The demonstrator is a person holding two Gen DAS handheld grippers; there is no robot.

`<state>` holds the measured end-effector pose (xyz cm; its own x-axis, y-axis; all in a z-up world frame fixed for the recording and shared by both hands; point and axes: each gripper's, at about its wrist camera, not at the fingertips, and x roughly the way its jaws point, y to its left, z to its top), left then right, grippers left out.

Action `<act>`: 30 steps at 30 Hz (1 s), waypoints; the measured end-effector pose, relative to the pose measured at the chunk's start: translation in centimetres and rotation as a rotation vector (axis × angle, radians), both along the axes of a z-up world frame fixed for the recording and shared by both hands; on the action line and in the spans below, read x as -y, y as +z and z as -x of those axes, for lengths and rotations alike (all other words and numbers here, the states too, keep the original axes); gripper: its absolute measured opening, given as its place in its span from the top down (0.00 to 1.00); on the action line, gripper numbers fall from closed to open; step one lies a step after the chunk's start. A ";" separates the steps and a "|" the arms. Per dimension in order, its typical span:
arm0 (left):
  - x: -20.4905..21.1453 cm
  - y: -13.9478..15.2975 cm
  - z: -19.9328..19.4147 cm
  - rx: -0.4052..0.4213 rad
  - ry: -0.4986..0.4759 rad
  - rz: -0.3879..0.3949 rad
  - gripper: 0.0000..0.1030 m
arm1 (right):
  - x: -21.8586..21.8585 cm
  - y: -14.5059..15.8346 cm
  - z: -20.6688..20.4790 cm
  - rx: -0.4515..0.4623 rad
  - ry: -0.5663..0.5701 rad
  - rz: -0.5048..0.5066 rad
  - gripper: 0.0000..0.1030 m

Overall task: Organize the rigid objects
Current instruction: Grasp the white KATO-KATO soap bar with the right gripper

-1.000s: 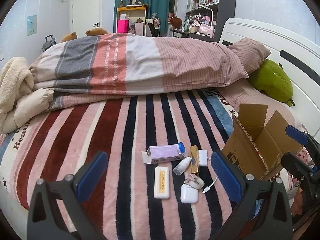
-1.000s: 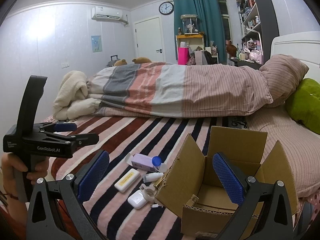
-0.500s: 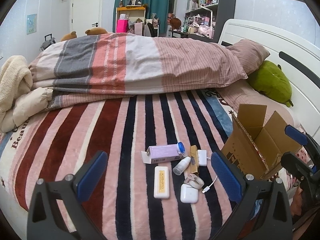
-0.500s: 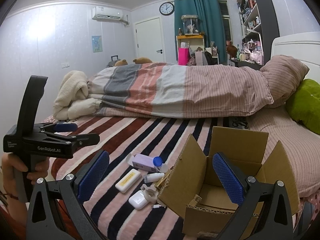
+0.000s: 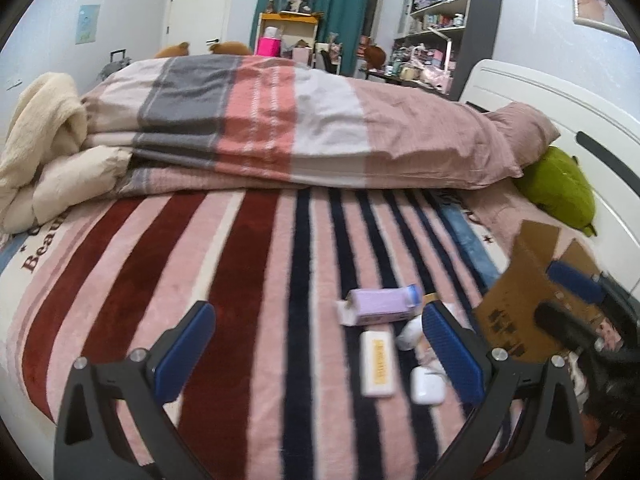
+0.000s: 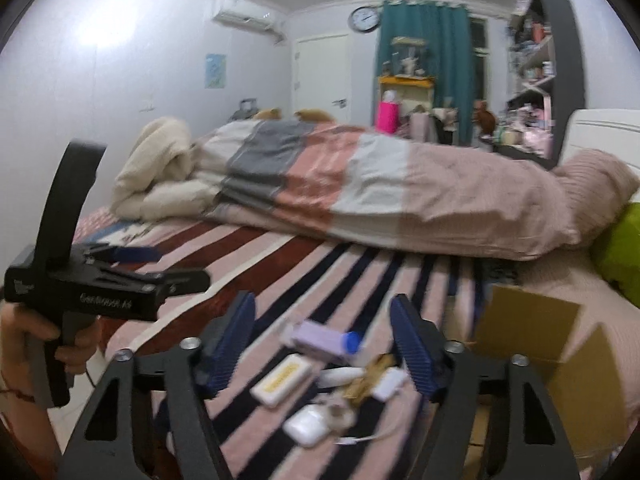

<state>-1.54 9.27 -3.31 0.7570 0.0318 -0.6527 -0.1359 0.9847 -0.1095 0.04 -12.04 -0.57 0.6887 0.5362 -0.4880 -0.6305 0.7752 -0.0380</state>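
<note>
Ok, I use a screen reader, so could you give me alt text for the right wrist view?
Open right gripper hovers over small items on a striped bed: a purple box, a white-and-yellow case and an earbud case. An open cardboard box sits to the right; the left gripper is held at the left.
</note>
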 end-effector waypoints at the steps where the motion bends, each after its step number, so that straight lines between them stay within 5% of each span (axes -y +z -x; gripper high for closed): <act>1: -0.5 -0.3 0.0 0.010 0.008 -0.013 0.00 | -1.4 -0.9 0.1 -0.020 0.037 0.008 0.50; 5: -2.6 -2.0 -0.1 0.043 0.043 -0.105 0.00 | -5.3 -5.4 0.2 -0.135 0.110 0.049 0.54; 9: -4.4 -3.9 -0.1 0.043 0.084 -0.182 0.00 | -7.7 -11.0 -1.0 -0.273 0.057 0.130 0.54; 18: -5.7 -5.6 1.3 -0.006 0.085 -0.195 0.00 | -7.8 -16.6 -4.7 -0.462 -0.112 0.119 0.54; 24: -6.1 -6.1 1.2 -0.033 0.029 -0.058 0.00 | -9.0 -17.8 -6.4 -0.436 -0.184 0.153 0.60; 26: -6.0 -6.4 1.0 -0.031 -0.002 -0.032 0.00 | -9.2 -17.6 -6.2 -0.411 -0.162 0.159 0.68; 30: -5.1 -6.2 0.0 -0.017 -0.111 0.018 0.01 | -9.1 -16.6 -5.5 -0.378 -0.038 0.147 0.69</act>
<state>-1.52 14.33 -9.56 0.7438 -0.0634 -0.6654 -0.0279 0.9917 -0.1257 5.50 -2.91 -17.19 0.4645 0.4196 -0.7799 -0.5920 0.8021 0.0790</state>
